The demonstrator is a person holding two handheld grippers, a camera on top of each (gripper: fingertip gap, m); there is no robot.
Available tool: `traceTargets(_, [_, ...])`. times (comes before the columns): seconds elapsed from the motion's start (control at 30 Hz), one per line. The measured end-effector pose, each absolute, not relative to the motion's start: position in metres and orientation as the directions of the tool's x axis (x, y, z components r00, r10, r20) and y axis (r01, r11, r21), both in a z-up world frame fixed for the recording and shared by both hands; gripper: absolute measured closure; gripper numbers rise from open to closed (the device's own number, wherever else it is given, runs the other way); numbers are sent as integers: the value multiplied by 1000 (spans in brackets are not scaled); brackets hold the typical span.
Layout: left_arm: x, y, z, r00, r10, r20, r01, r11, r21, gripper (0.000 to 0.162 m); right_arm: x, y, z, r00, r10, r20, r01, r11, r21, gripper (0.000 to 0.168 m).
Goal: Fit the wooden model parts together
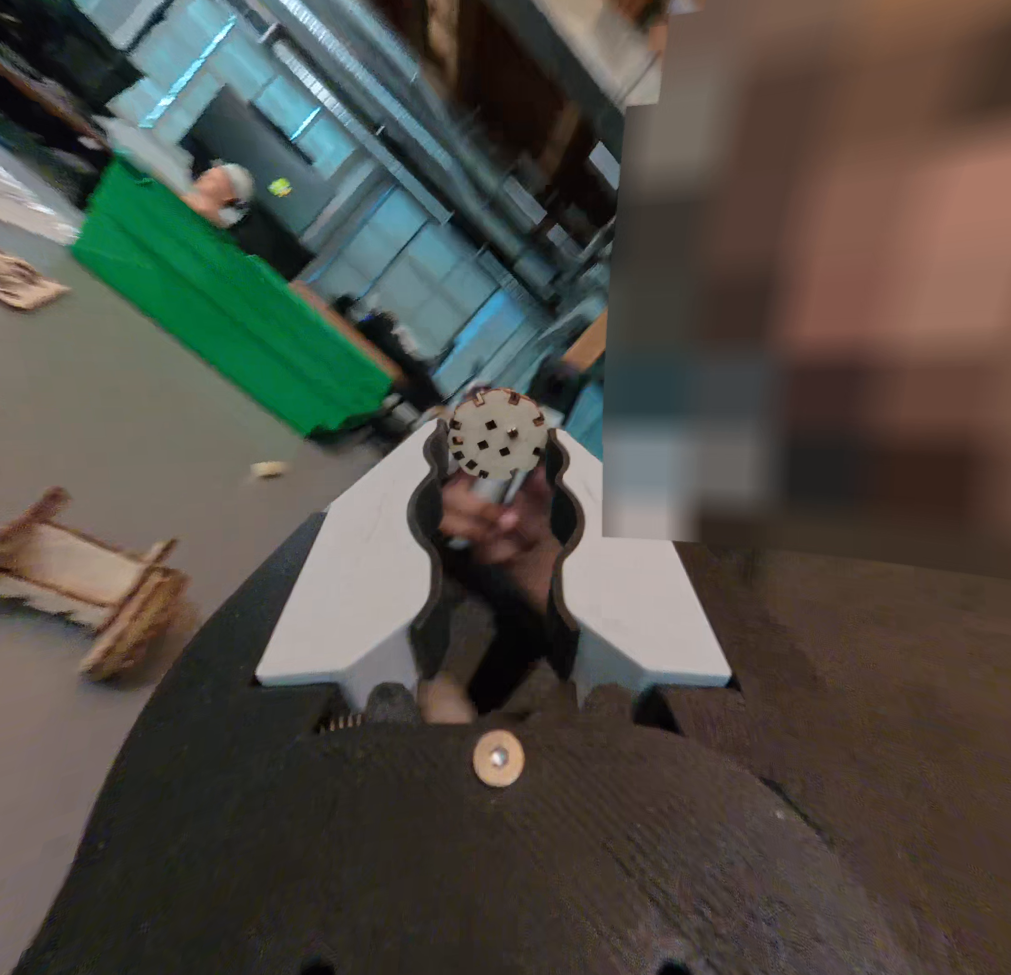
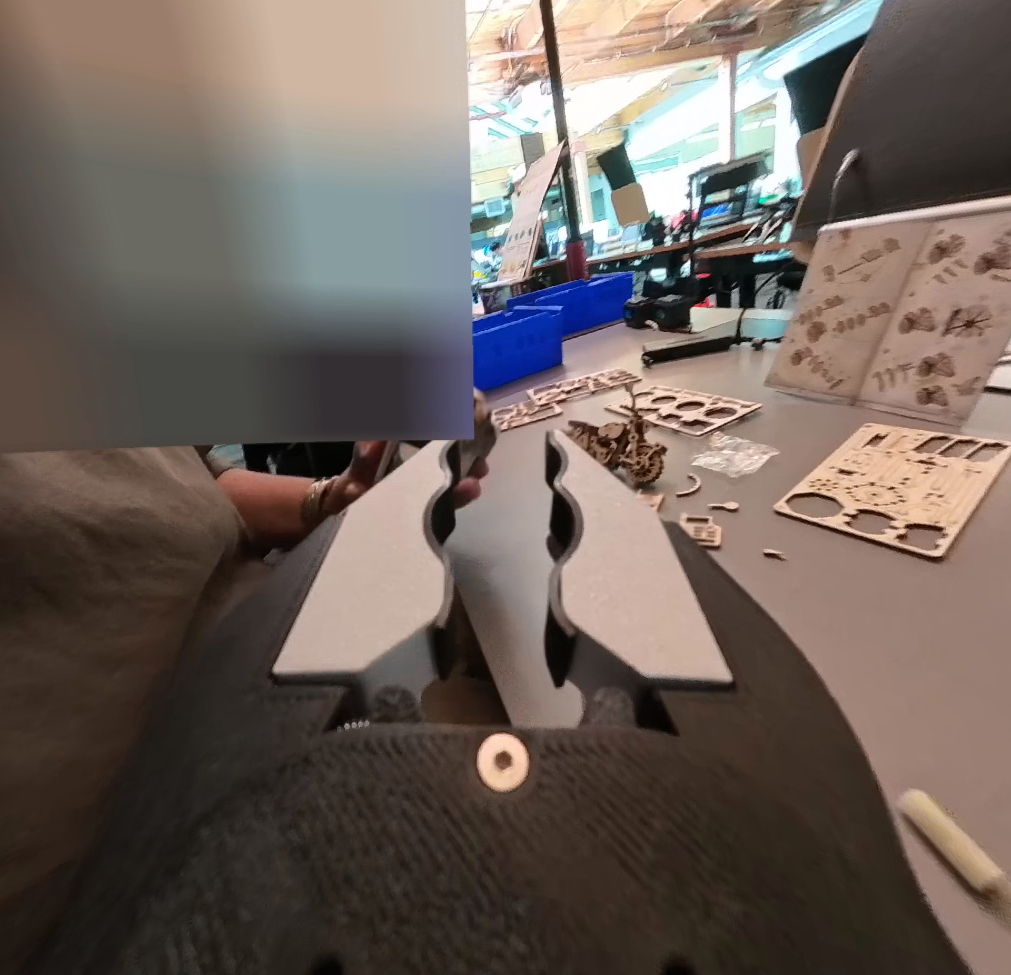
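model bike [image 2: 621, 448] btwn part sheets [image 2: 686, 408]

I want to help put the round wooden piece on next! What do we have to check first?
1. Left gripper has the round wooden disc between its tips: ok.
2. Disc steady in the grip: cannot tell, the left wrist view is blurred.
3. Right gripper free to take a part: ok, open with nothing between its fingers.
4. Wooden motorcycle model standing upright on the table: ok.
5. Loose small pieces within sight near the model: ok.
6. Instruction booklet propped open to look at: ok.
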State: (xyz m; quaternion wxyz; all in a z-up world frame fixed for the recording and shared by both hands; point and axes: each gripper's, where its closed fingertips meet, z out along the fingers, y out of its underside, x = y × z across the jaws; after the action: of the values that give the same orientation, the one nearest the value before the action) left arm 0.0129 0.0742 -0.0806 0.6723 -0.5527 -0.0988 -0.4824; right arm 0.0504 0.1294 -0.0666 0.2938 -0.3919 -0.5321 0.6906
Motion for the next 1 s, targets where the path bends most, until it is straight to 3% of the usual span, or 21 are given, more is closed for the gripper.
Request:
traceTargets(0.1, [18,85,-109,787,-379,487,478,-123,-870,129,52,144,-59,-468,858,-211,-31,-255,-967,140])
traceTargets(0.17, [19,90,-129,895,-295,335,290,-185,-939,129,50,150,-61,-439,878,-193,-29,-228,-973,140])
traceTargets(0.3, [25,94,-165,968,-249,-7,-85,-303,-949,129,46,156,-71,-397,904,-160,-4,-176,-984,141])
traceTargets(0.4, [31,96,-181,961,-257,-99,-191,-365,-911,129,42,157,-79,-389,903,-182,35,-183,-982,141])
traceTargets(0.6, [24,104,-176,972,-211,-100,-172,-357,-918,129,32,151,-117,-399,890,-221,216,-143,-966,129])
traceTargets(0.73, [21,108,-167,963,-146,227,155,-387,-909,128,35,125,-116,-502,854,-139,178,-55,-983,92])
traceTargets(0.83, [24,109,-156,858,-122,498,418,-396,-818,129,36,113,-130,-515,856,53,150,151,-977,95])
traceTargets(1.0, [35,104,-149,735,-186,653,552,-395,-734,129,35,101,-148,-521,827,213,146,332,-932,108])
